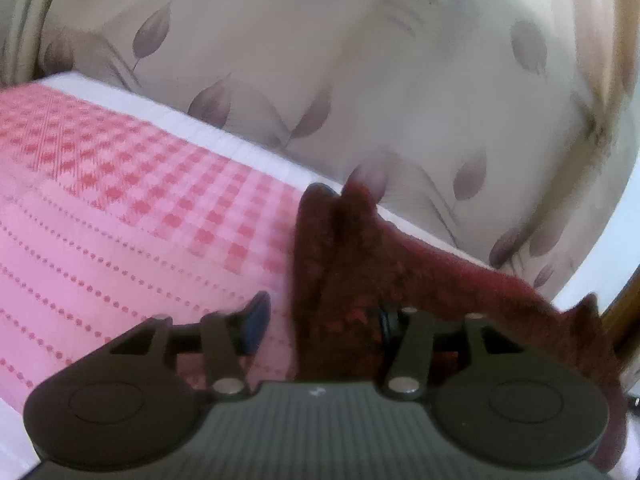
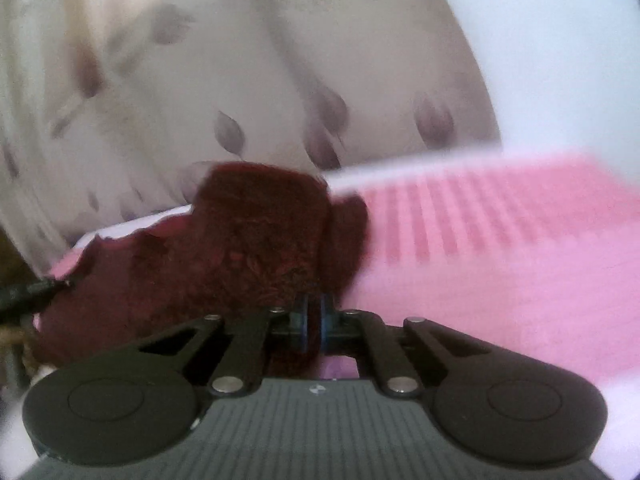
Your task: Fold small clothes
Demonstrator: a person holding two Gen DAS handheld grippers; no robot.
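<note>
In the left wrist view, the left gripper [image 1: 320,316] is being held with its jaws spread; the dark red garment [image 1: 344,264] is lying between them on the pink checked cloth [image 1: 120,184], seemingly unpinched, though blur obscures the right pad. In the right wrist view, the garment [image 2: 256,240] is being pinched by the right gripper [image 2: 314,330], its jaws pressed together on a fold, before the leaf-patterned curtain [image 2: 280,80].

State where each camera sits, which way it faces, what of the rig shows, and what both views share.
Left wrist: on the left gripper, jaws open, facing the dark red garment on the pink checked cloth.
Right wrist: on the right gripper, shut on the garment, facing the leaf-print curtain.
Shared: garment, cloth, curtain.
</note>
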